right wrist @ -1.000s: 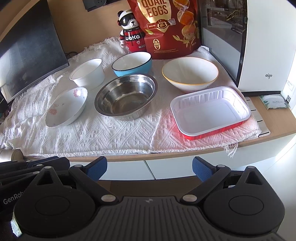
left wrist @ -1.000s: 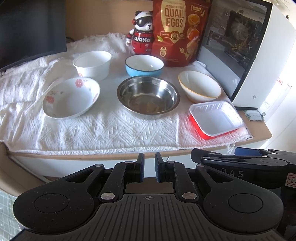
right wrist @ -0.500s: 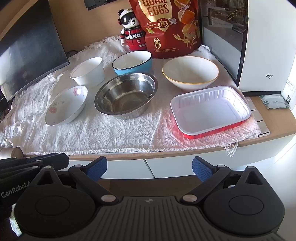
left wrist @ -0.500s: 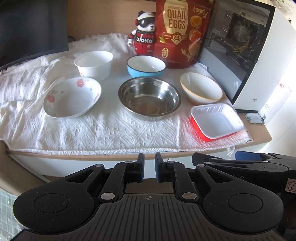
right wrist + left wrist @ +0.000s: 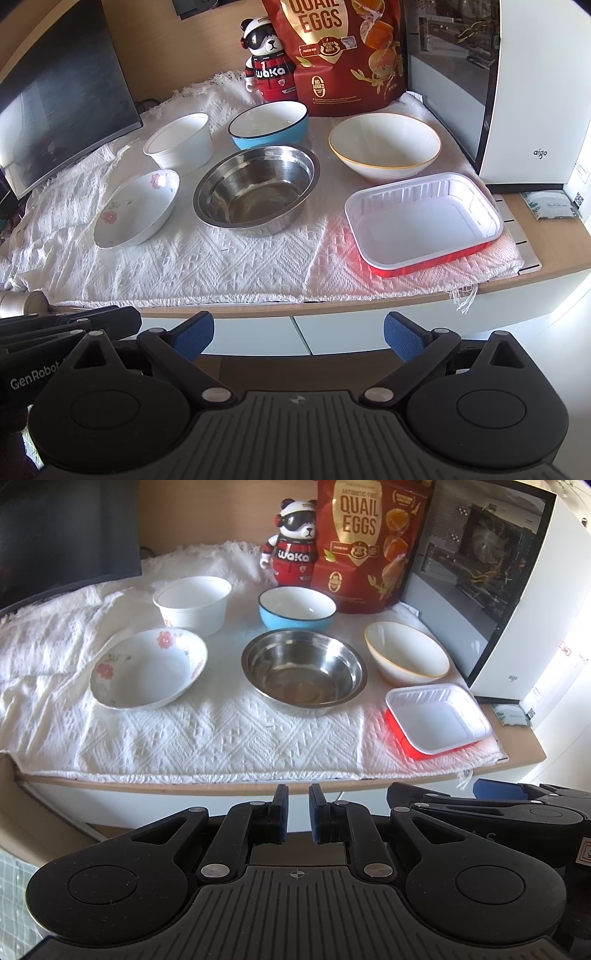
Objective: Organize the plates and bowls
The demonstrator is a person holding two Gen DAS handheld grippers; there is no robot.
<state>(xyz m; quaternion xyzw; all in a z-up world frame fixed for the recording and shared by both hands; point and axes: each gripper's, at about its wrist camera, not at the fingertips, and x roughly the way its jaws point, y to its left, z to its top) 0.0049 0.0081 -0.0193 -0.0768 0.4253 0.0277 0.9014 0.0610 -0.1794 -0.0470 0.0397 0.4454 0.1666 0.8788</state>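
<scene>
**Both grippers held off the surface edge, dishes untouched**

Left wrist view: the left gripper [image 5: 297,814] is nearly closed, a narrow gap between its blue pads, with nothing in it. It hangs short of the surface's [image 5: 524,751] front edge. The round stainless steel bowl [image 5: 303,672] lies straight ahead, well apart from the gripper. Left of that bowl sits the white shallow bowl with pink flowers [image 5: 147,668]; behind the flowered bowl, the white plastic tub [image 5: 192,603]. Behind the steel bowl is the blue bowl with a white inside [image 5: 297,609]; right of it, the white bowl with a yellow rim [image 5: 406,657] and, nearer the edge, the red rectangular tray with a white inside [image 5: 437,718]. All rest on a white woven cloth [image 5: 221,738].

Right wrist view: the right gripper [image 5: 297,334] is spread wide and empty, below the surface edge, the steel bowl and tray beyond it. Behind the blue bowl stand a panda figure [image 5: 266,62] marked "waka" and a red pouch [image 5: 340,51] reading "QUAIL EGGS". A white computer case [image 5: 532,92] marked "aigo" stands right of the yellow-rimmed bowl.
</scene>
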